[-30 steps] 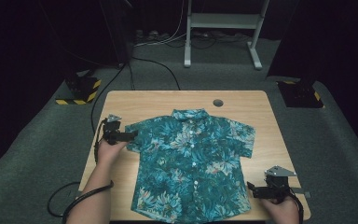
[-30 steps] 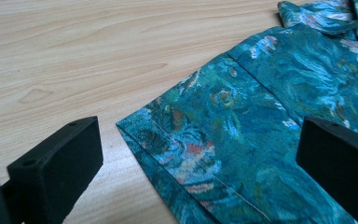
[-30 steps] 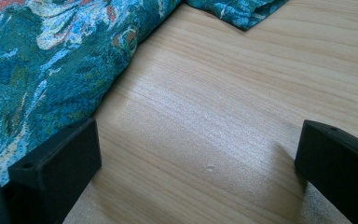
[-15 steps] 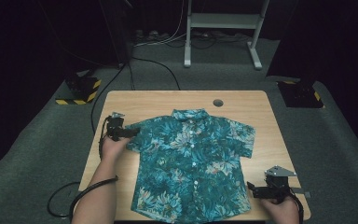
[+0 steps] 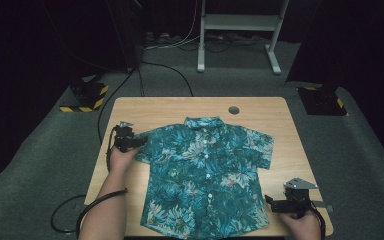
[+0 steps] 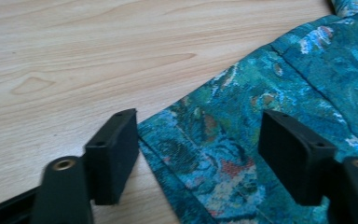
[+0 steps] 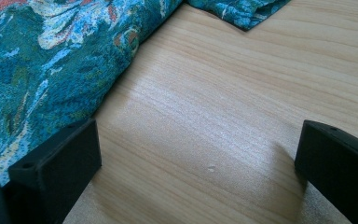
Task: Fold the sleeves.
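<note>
Shirt [image 5: 207, 175] flat on desk [image 5: 290, 135], collar far. Left hand-held gripper [image 5: 135, 143] released, jaws straddling left sleeve edge [image 6: 186, 154]; nearer arm. Right hand-held gripper [image 5: 274, 202] released, over bare wood just right of near hem.

- A short-sleeved shirt [image 5: 207, 175] in teal with a pale blue and white leaf print, touched here and there with red, lies spread flat on the wooden table [image 5: 170, 107].
- It lies front up, collar toward the table's far edge, hem at the near edge, both sleeves out to the sides.
- A row of small white buttons runs down the middle; it looks buttoned shut, though this is hard to tell.
</note>
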Demonstrator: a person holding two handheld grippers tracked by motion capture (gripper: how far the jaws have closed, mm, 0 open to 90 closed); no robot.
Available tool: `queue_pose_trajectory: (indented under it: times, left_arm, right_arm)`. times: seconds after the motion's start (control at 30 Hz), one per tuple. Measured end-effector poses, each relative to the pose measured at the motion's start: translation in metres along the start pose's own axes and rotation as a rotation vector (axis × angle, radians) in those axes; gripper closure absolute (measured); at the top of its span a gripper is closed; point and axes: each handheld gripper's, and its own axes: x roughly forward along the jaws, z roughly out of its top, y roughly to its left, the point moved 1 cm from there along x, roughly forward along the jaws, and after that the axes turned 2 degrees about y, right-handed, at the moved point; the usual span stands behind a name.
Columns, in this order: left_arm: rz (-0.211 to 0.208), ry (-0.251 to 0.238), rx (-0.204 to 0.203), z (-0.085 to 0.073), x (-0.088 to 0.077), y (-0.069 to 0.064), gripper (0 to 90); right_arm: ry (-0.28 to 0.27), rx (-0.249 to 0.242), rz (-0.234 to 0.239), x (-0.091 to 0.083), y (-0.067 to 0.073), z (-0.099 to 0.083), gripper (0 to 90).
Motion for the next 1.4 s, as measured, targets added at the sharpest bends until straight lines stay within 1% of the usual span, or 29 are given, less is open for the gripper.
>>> queue_pose_trajectory:
  times: [0.03,0.1,0.13,0.17,0.23,0.27,0.3,0.33,0.37,0.4,0.43,0.47,0.5,0.53,0.57,0.6,0.63,0.67,0.7,0.73,0.83,0.97,1.03,1.1,1.17,1.27,1.3,1.4]
  left_arm:
    - [0.003,-0.006,0.003,-0.001,-0.001,0.000,35.7]
    - [0.010,-0.015,0.005,-0.003,-0.002,0.001,43.0]
    - [0.012,-0.022,-0.002,-0.004,-0.002,0.001,43.0]
    - [0.018,-0.023,0.000,-0.004,-0.002,0.000,44.7]
    - [0.043,-0.020,0.030,-0.005,-0.003,-0.003,51.1]
    - [0.063,-0.017,0.046,-0.006,-0.003,-0.005,54.9]
    - [0.084,-0.023,0.051,-0.007,-0.003,-0.007,58.5]
    - [0.084,-0.023,0.051,-0.007,-0.003,-0.007,64.2]
    - [0.088,-0.025,0.059,-0.008,-0.004,-0.008,64.2]
    - [0.082,-0.027,0.069,-0.008,-0.003,-0.010,67.5]
    - [0.081,-0.028,0.073,-0.009,-0.004,-0.011,71.3]
    - [0.078,-0.028,0.077,-0.009,-0.004,-0.012,77.3]
    - [0.069,-0.030,0.079,-0.010,-0.004,-0.014,80.6]
    - [0.069,-0.030,0.079,-0.010,-0.004,-0.014,84.4]
    - [0.069,-0.031,0.077,-0.010,-0.004,-0.015,84.4]
    - [0.065,-0.025,0.044,-0.010,-0.005,-0.015,86.6]
    - [0.065,-0.025,0.044,-0.010,-0.005,-0.015,87.2]
    - [0.065,-0.021,0.028,-0.010,-0.006,-0.015,87.2]
    - [0.059,-0.015,-0.013,-0.010,-0.008,-0.015,87.6]
    - [0.059,-0.015,-0.013,-0.010,-0.008,-0.015,87.7]
    - [0.044,-0.055,-0.046,-0.007,-0.015,-0.014,87.7]
    - [0.031,-0.086,-0.047,0.001,-0.024,-0.016,87.6]
    - [0.034,-0.101,-0.045,0.004,-0.028,-0.018,87.6]
    - [0.022,-0.115,-0.051,0.006,-0.032,-0.020,87.6]
    - [0.017,-0.135,-0.049,0.009,-0.036,-0.024,87.6]
    - [0.010,-0.151,-0.041,0.012,-0.040,-0.029,87.4]
    - [0.005,-0.162,-0.042,0.014,-0.042,-0.033,87.4]
    - [-0.004,-0.171,-0.052,0.015,-0.043,-0.037,87.4]
  right_arm:
    - [0.000,0.000,0.000,0.000,0.000,0.000,0.0]
    - [0.000,0.000,0.000,0.000,0.000,0.000,0.0]
    - [0.000,0.000,0.000,0.000,0.000,0.000,0.0]
    - [0.000,0.000,0.001,0.000,0.000,0.000,0.0]
    - [0.001,0.000,0.001,0.000,0.000,0.000,0.0]
    - [0.000,-0.001,0.001,0.000,0.000,0.000,0.0]
    - [0.000,-0.001,0.001,0.000,0.000,0.000,0.0]
    - [0.000,-0.001,0.001,0.000,0.000,0.000,0.0]
    - [0.001,0.000,0.001,0.000,0.000,0.000,0.0]
    - [0.000,-0.002,0.001,0.000,0.000,0.000,0.0]
    - [0.000,-0.001,0.001,0.000,0.000,0.000,0.0]
    - [0.001,0.000,0.001,0.000,0.000,0.000,0.0]
    - [0.000,0.000,0.001,0.000,0.000,0.000,0.0]
    - [0.000,0.000,0.001,0.000,0.000,0.000,0.0]
    - [0.000,-0.001,0.001,0.000,0.000,0.000,0.0]
    - [0.001,-0.001,0.001,0.000,0.000,0.000,0.0]
    - [0.001,-0.001,0.001,0.000,0.000,0.000,0.0]
    - [0.001,-0.001,0.002,0.000,0.000,0.000,0.0]
    - [0.000,-0.002,0.001,0.000,0.000,0.000,0.0]
    - [0.000,-0.002,0.002,0.000,0.000,0.000,0.0]
    - [0.000,-0.002,0.002,0.000,0.000,0.000,0.0]
    - [0.000,-0.002,0.002,0.000,0.000,0.000,0.0]
    - [0.000,-0.002,0.002,0.000,0.000,0.000,0.0]
    - [0.000,-0.001,0.002,0.000,0.000,0.000,0.0]
    - [0.000,-0.001,0.002,0.000,0.000,0.000,0.0]
    - [0.001,-0.002,0.002,0.000,0.000,0.000,0.0]
    - [0.000,-0.003,0.003,0.000,0.000,0.000,0.0]
    - [0.000,-0.003,0.003,0.000,0.000,0.000,0.0]
